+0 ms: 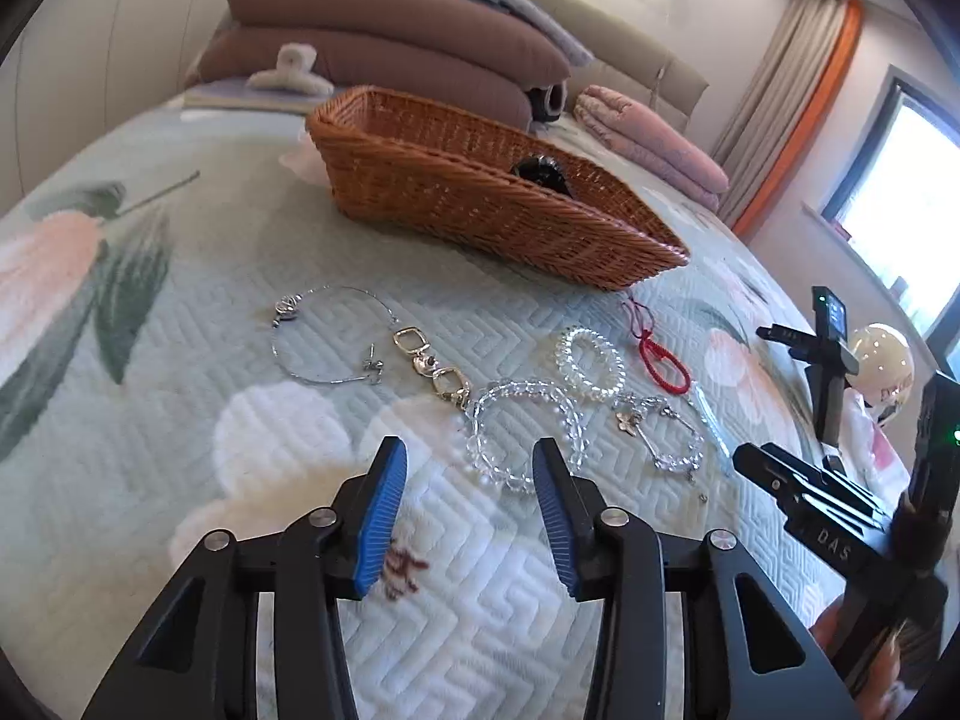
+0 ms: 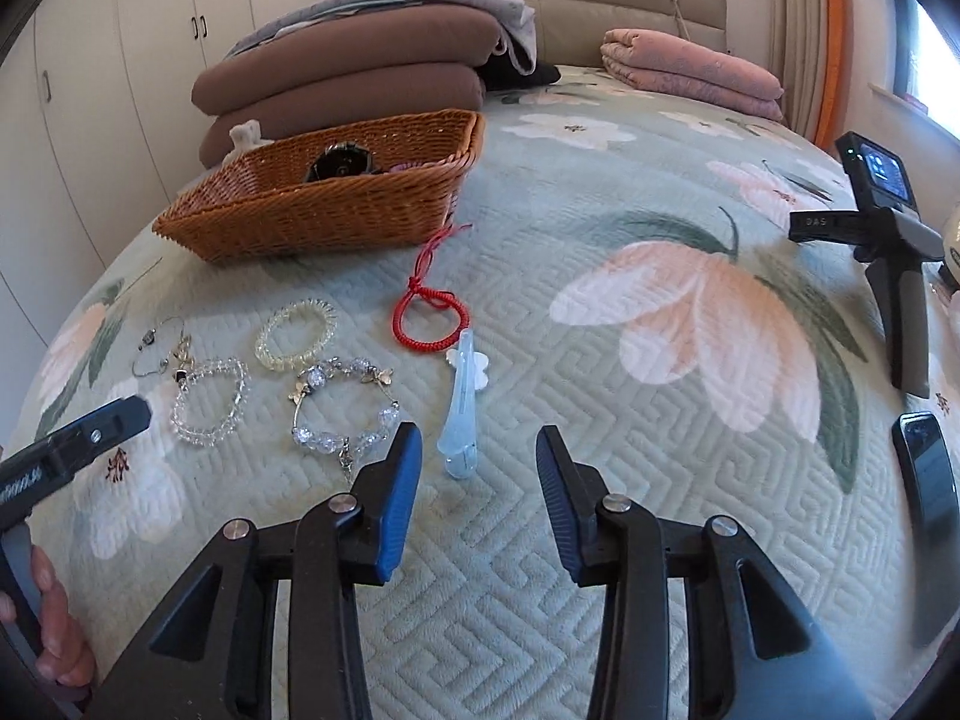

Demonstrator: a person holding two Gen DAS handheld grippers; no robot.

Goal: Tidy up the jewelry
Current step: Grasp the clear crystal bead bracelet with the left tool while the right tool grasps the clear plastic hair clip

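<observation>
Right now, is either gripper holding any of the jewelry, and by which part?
Nothing is held. The left gripper is open above the clear bead bracelet; the right gripper is open above the pale blue hair clip. Neither touches anything.

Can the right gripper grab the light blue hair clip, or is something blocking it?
Probably yes. The light blue hair clip lies bare on the bedspread just ahead of the open right gripper, with nothing between them.
</observation>
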